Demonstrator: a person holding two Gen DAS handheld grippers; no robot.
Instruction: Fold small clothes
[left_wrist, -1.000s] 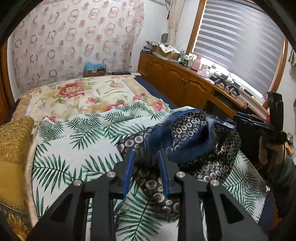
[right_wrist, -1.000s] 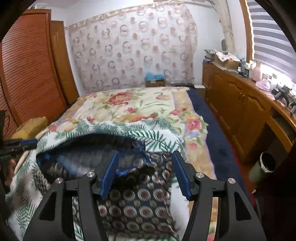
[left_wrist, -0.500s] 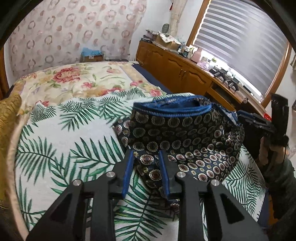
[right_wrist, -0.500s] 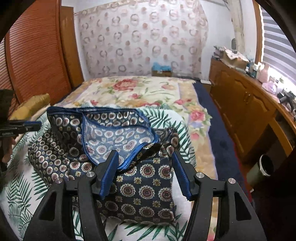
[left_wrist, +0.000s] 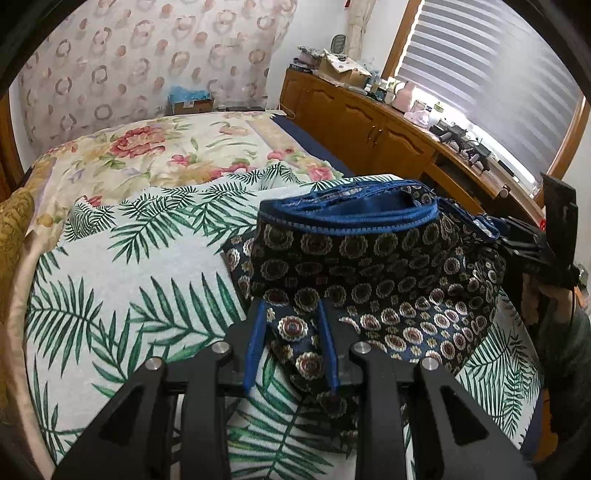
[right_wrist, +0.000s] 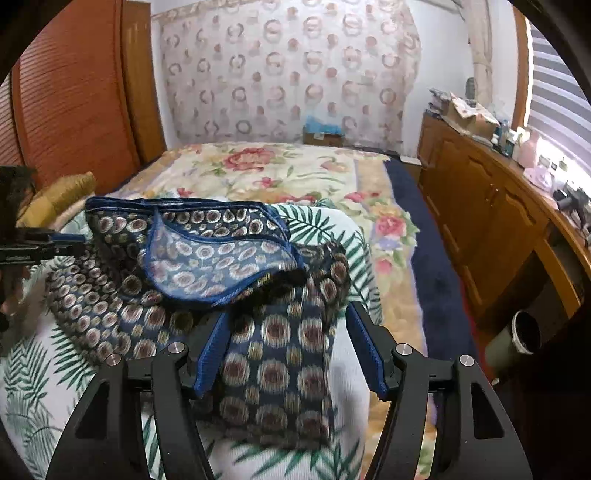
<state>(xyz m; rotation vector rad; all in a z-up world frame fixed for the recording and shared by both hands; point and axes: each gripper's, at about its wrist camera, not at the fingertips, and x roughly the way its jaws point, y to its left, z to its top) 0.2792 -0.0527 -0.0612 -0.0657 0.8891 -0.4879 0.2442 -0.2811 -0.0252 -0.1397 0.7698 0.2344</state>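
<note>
We judge the fold just laid: left gripper (left_wrist: 291, 347) clenched on the shorts (left_wrist: 369, 280), right gripper (right_wrist: 291, 347) spread; next, smooth flat.

**2 wrist views, 1 bed between them**

Our left wrist camera sits low over the leaf-print sheet (left_wrist: 122, 295), close behind the left gripper (left_wrist: 290, 306), facing the sideboard (left_wrist: 373, 125) and window blind (left_wrist: 491, 85). Our right wrist camera looks along the right gripper (right_wrist: 286, 317) toward the curtain (right_wrist: 288, 70) and wardrobe (right_wrist: 74, 96). Both share the patterned garment (left_wrist: 369, 277) (right_wrist: 207, 254), and each sees the other gripper at its edge.
</note>
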